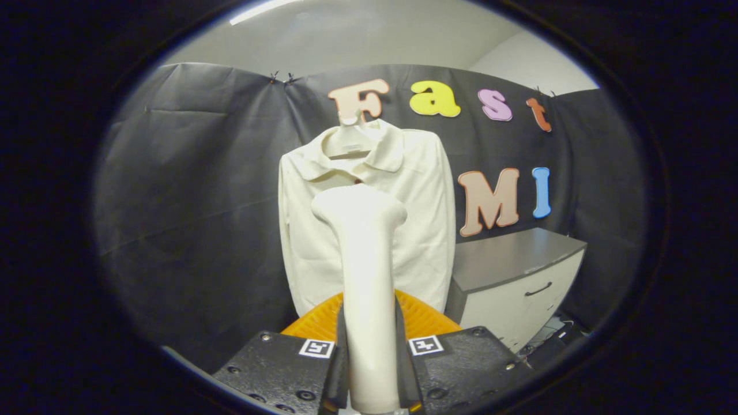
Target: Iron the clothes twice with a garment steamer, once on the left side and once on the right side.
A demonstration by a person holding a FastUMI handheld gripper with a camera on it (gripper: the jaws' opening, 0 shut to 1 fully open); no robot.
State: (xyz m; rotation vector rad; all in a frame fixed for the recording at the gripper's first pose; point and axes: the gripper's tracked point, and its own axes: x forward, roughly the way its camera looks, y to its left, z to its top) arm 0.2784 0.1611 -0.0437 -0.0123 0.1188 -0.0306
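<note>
Gripper (372, 351) jaws clamped on garment steamer (364, 276), one finger pressing each side of handle. Steamer upright, head up top, rising straight ahead between fingers. Orange ribbed piece (424, 320) just behind handle. Beyond: cream shirt (424, 230) on hanger (349, 138) against booth wall, steamer head in front of shirt's chest, contact unclear. Grey-topped cabinet (519, 271) beside shirt's right edge.

Dim booth lit from a ceiling light strip (262, 10); the near steamer (364, 276) is blurred and overexposed; fisheye bends the edges.
</note>
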